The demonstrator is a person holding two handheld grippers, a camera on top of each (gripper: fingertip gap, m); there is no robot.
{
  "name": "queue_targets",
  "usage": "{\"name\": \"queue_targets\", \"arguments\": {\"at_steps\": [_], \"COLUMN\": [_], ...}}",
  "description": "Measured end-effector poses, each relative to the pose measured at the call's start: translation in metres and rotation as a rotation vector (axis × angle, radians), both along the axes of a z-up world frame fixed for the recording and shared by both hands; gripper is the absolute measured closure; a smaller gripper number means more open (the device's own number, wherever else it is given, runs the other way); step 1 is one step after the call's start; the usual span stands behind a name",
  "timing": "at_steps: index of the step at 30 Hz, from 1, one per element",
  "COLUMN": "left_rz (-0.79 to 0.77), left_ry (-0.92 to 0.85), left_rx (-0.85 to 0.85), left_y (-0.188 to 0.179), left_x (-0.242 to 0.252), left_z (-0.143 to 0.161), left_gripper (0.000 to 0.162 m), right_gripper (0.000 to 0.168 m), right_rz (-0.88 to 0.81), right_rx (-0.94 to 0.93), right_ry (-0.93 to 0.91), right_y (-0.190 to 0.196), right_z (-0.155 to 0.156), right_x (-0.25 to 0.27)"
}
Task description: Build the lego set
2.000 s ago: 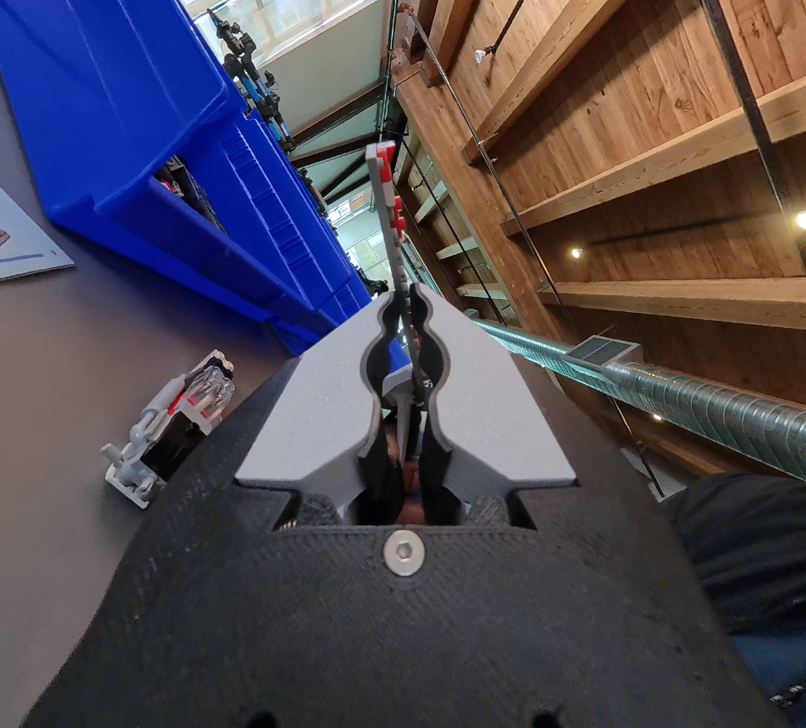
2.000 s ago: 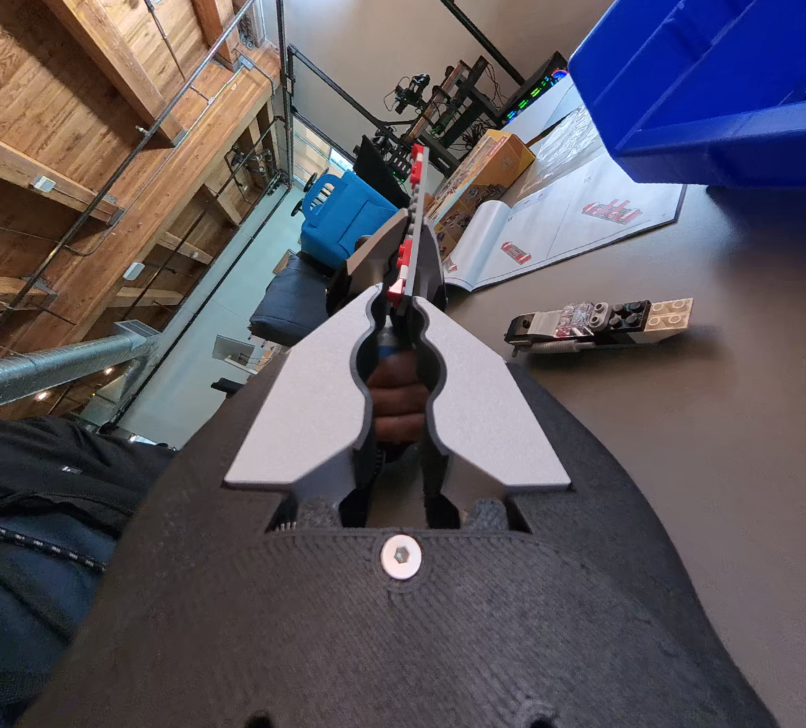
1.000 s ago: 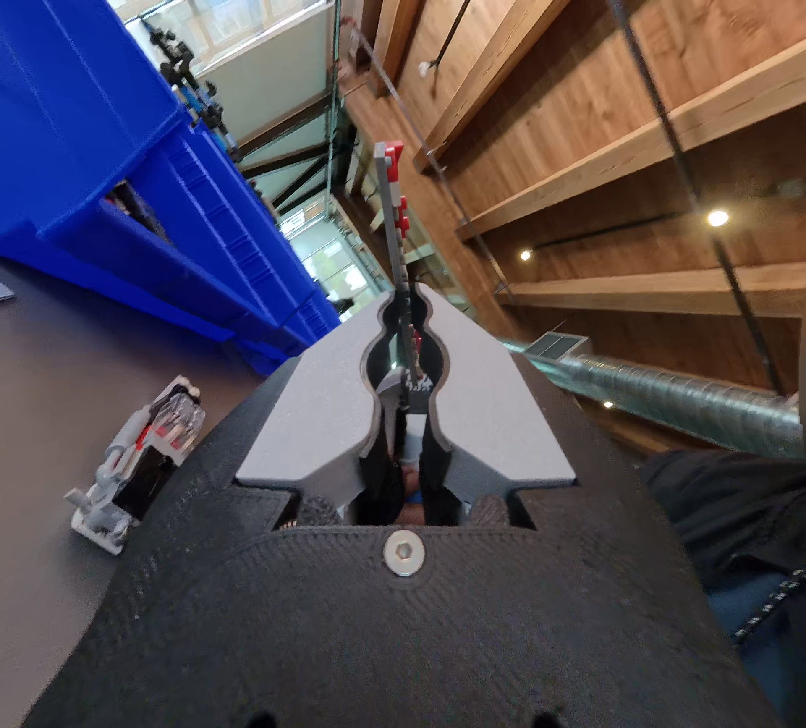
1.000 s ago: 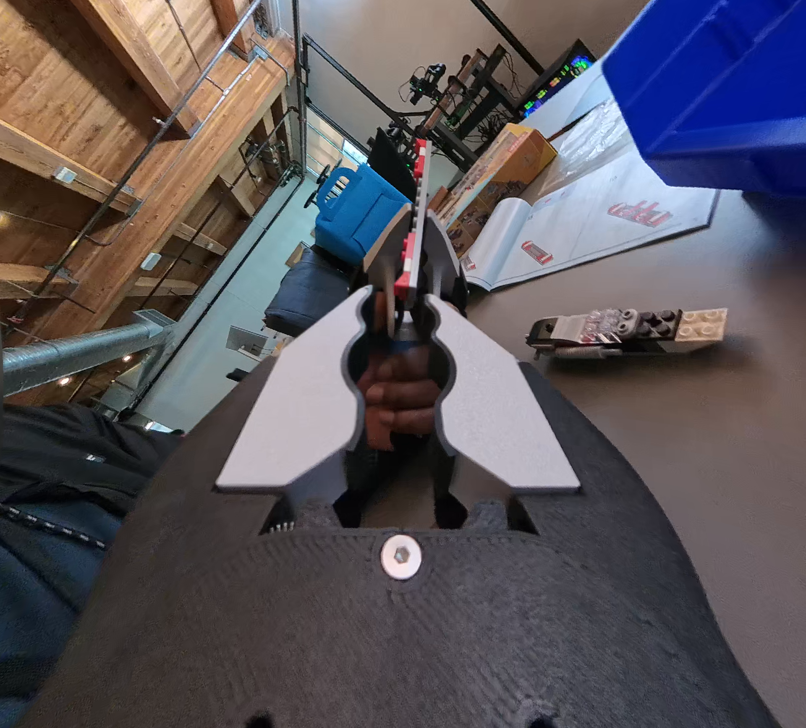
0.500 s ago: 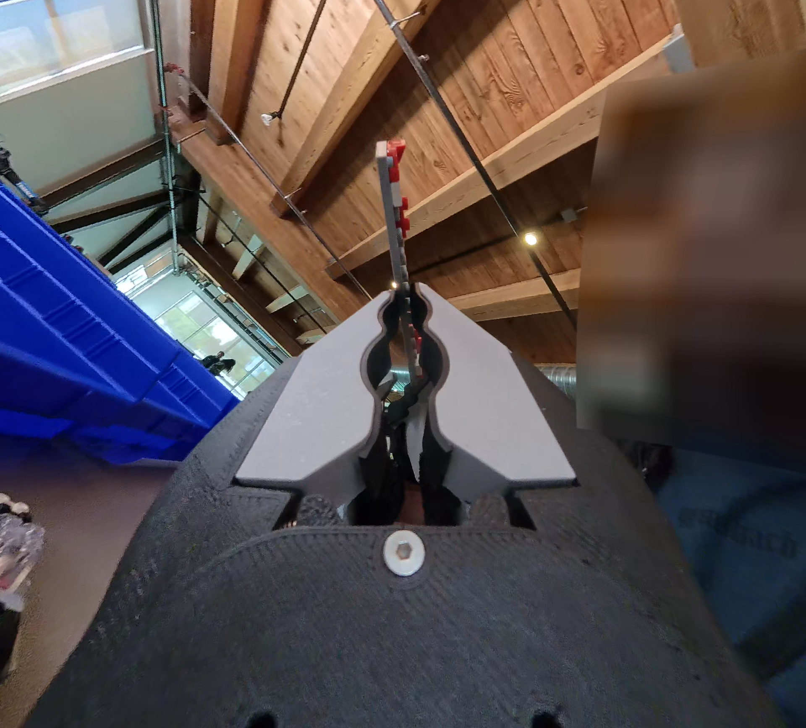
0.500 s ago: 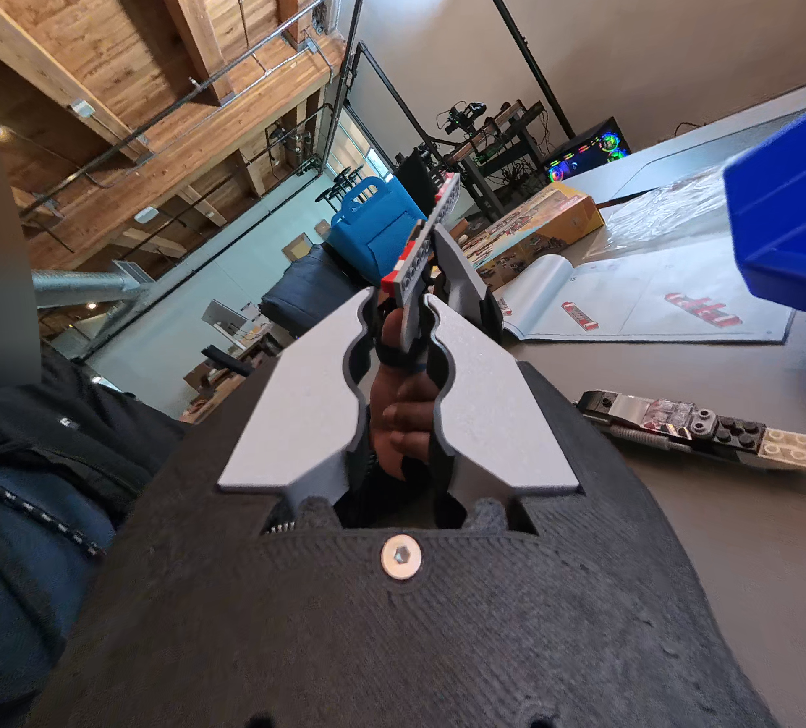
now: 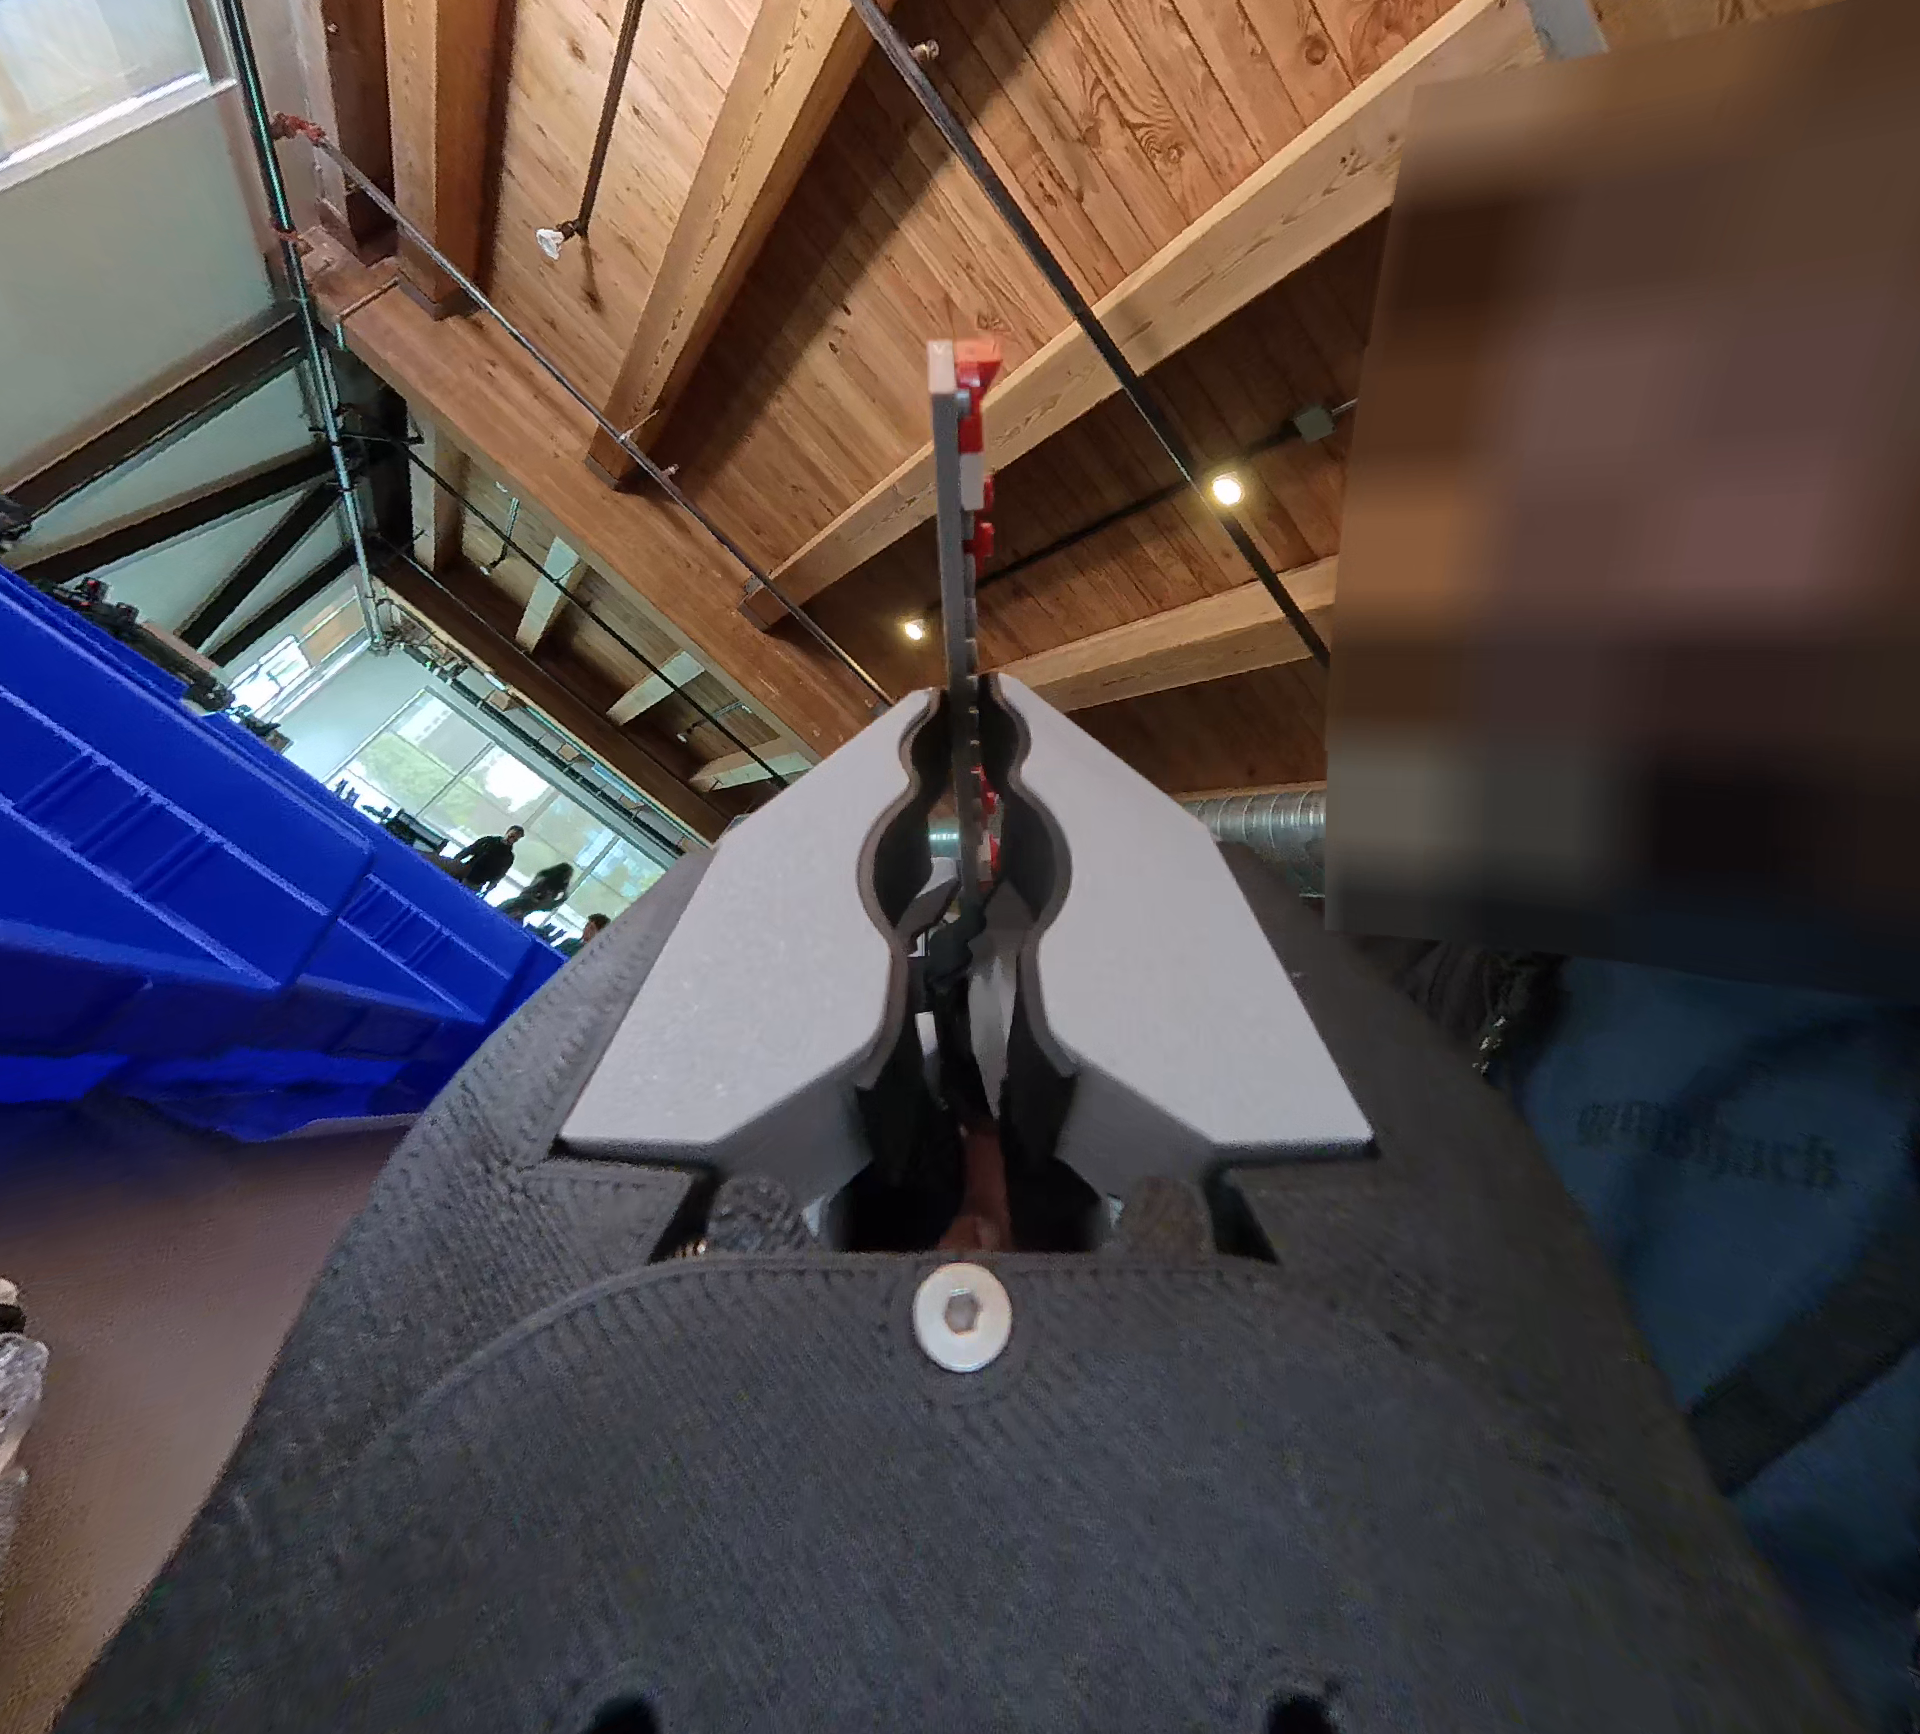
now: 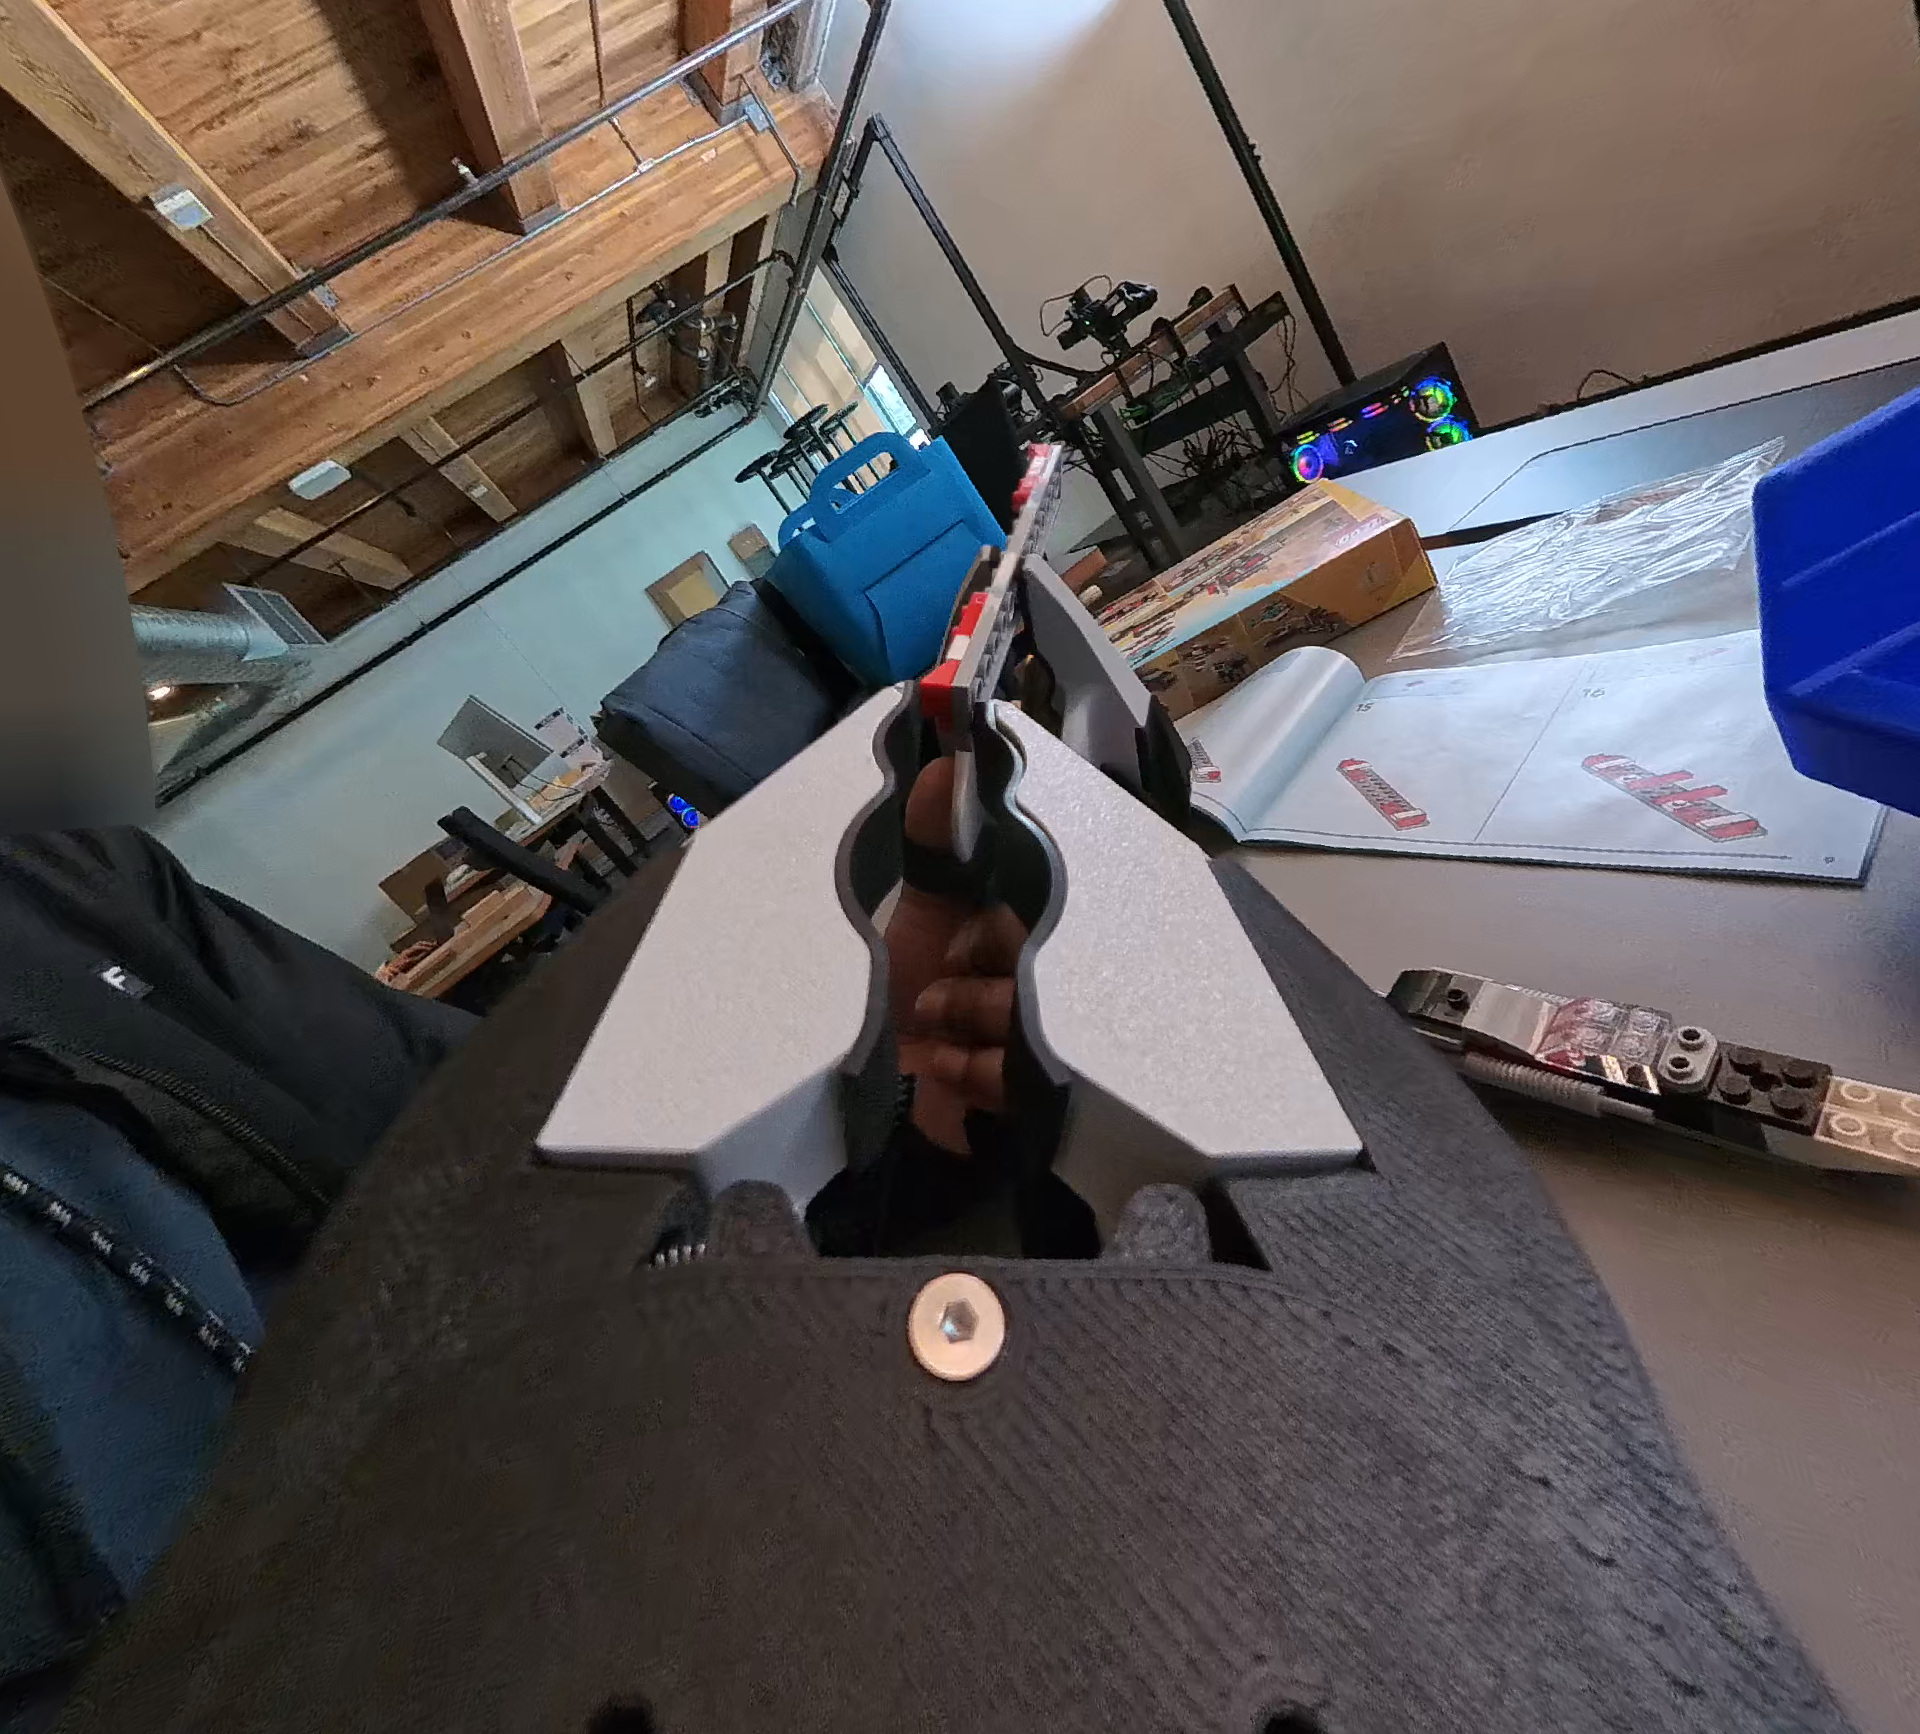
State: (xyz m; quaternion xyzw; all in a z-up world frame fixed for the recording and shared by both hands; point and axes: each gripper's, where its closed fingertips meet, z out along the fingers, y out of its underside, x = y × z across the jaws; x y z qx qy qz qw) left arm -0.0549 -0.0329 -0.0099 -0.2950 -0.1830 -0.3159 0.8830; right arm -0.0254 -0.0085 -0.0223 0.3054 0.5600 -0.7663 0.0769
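A long grey plate (image 7: 954, 541) with red and white bricks on one face is held in the air, edge-on. My left gripper (image 7: 961, 697) is shut on it partway along, and the free end sticks up toward the ceiling. My right gripper (image 8: 951, 713) is shut on the near end of the same plate (image 8: 1013, 562). A left finger (image 8: 1091, 676) shows just past the right tips. A partly built black, grey and clear model (image 8: 1662, 1082) lies on the dark table (image 8: 1662, 1372) to the right.
An open instruction booklet (image 8: 1558, 780), a set box (image 8: 1278, 583) and a clear plastic bag (image 8: 1621, 552) lie farther back. Blue bins stand at the left (image 7: 156, 905) and at the right edge (image 8: 1839, 645). The person's dark blue clothing (image 7: 1714, 1217) is close by. The gap from one gripper's tips to the other's is roughly 5 cm.
Both grippers have swung and tilted with the plate still held between them. The left view has turned from the bins toward the ceiling and the person. The model has slid to the views' edges.
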Motion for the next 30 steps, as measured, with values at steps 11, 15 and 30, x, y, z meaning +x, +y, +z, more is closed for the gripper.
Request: {"name": "queue_targets", "arguments": {"at_steps": [11,15,30], "left_rz": [0.035,0.049,0.108], "left_ry": [-0.003,-0.023,-0.435], "left_rx": [-0.071,-0.096,-0.512], "left_y": [0.004,0.006,-0.053], "left_x": [-0.004,-0.008,-0.063], "left_z": [-0.005,-0.008,-0.083], "left_gripper": [0.157,0.157,0.158], "right_gripper": [0.159,0.159,0.13], "right_rz": [-0.002,0.002,-0.127], "right_rx": [0.012,0.007,0.391], "right_ry": [-0.045,-0.073,-0.137], "right_y": [0.002,0.002,0.039], "right_z": [-0.007,-0.01,-0.097], "right_x": [-0.003,-0.004,-0.032]}}
